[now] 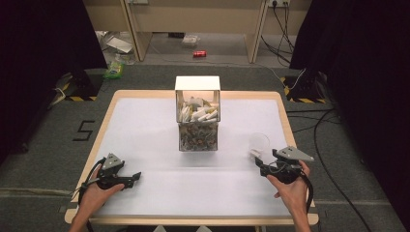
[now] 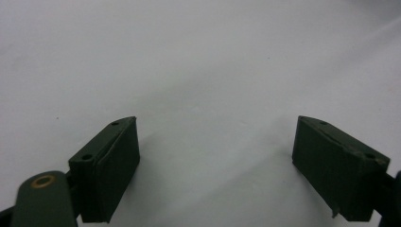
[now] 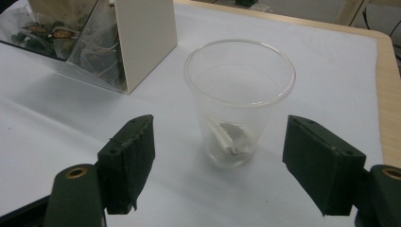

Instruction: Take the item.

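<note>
Both my grippers are spread wide with nothing in them. Left gripper (image 1: 137, 176) sits low over bare table (image 1: 145, 125), right gripper (image 3: 218, 163) faces the clear cup (image 3: 239, 99), packet (image 3: 227, 137) inside, beside the box (image 1: 197, 113).

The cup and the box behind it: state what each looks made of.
Cup: thin clear plastic, glossy; the table and a small packet inside show through its wall. Box: clear, shiny front bin, likely acrylic, packets visible through it; side panel matte cream, possibly painted wood or board.
</note>
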